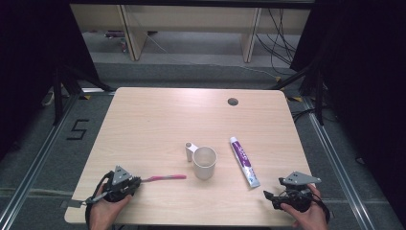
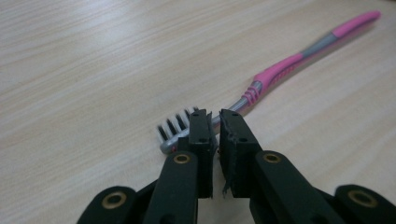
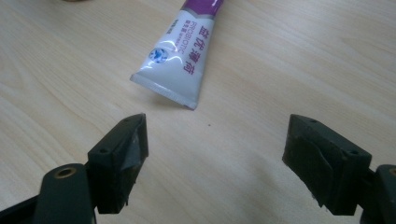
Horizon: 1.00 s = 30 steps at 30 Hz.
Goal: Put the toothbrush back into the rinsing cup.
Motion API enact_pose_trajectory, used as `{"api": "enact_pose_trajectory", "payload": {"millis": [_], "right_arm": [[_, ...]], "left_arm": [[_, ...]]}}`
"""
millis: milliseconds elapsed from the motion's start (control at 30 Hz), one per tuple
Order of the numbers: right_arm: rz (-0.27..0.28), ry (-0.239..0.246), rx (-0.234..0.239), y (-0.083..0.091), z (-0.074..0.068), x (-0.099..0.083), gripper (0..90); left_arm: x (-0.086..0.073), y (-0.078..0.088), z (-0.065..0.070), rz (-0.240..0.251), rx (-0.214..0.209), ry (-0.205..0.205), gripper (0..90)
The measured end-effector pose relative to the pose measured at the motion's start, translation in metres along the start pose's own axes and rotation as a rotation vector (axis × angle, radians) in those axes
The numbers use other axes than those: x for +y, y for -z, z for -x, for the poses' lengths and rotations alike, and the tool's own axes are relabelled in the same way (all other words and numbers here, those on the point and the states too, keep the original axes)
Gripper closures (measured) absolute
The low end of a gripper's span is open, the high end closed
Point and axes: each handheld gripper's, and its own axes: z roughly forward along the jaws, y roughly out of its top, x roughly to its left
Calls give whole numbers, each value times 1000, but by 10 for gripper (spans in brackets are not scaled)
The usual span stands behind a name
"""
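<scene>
Jaws of the left gripper (image 2: 214, 116) pinch the toothbrush (image 2: 280, 70) neck, probably to lift it toward the cup (image 1: 204, 163); right gripper (image 3: 215, 140) jaws stand spread near the toothpaste tube (image 3: 187, 60).

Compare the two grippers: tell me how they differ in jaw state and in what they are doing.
The left gripper has its jaws shut on the pink toothbrush near its bristle head; the right gripper has its jaws wide open and holds nothing. The left one touches its toothbrush, while the right one stops short of the toothpaste tube, apart from its crimped end. Both sit low at the table's near edge.
</scene>
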Motion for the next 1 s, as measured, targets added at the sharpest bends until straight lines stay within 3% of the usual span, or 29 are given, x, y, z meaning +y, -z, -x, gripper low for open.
{"api": "enact_pose_trajectory", "payload": {"millis": [33, 67, 100, 133, 167, 300, 600, 633, 800, 833, 1000], "right_arm": [[-1, 2, -12, 1, 1, 0, 225], [18, 49, -28, 2, 6, 0, 225], [18, 49, -28, 2, 6, 0, 225], [17, 29, 1, 1, 6, 0, 225], [23, 43, -30, 2, 7, 0, 225], [17, 38, -26, 1, 7, 1, 226], [11, 24, -2, 0, 8, 0, 226], [17, 33, -26, 1, 8, 0, 226], [13, 57, -26, 0, 9, 0, 227], [8, 35, -23, 1, 8, 0, 227], [2, 30, -11, 1, 8, 0, 227]], "left_arm": [[2, -3, -4, -7, 3, -3, 829], [3, -5, -5, -5, 16, -3, 829], [5, -7, -7, -9, 21, -3, 829], [7, -10, -8, -2, 18, 13, 829], [9, -12, -10, -9, 19, 9, 828], [21, -24, -14, -15, 36, -1, 823], [46, -44, -14, -16, 46, -16, 820], [48, -46, -13, -17, 39, -17, 820], [60, -60, -11, -24, 28, -19, 814], [62, -62, -11, -26, 31, -24, 814], [71, -69, -9, -14, 37, -29, 811]]}}
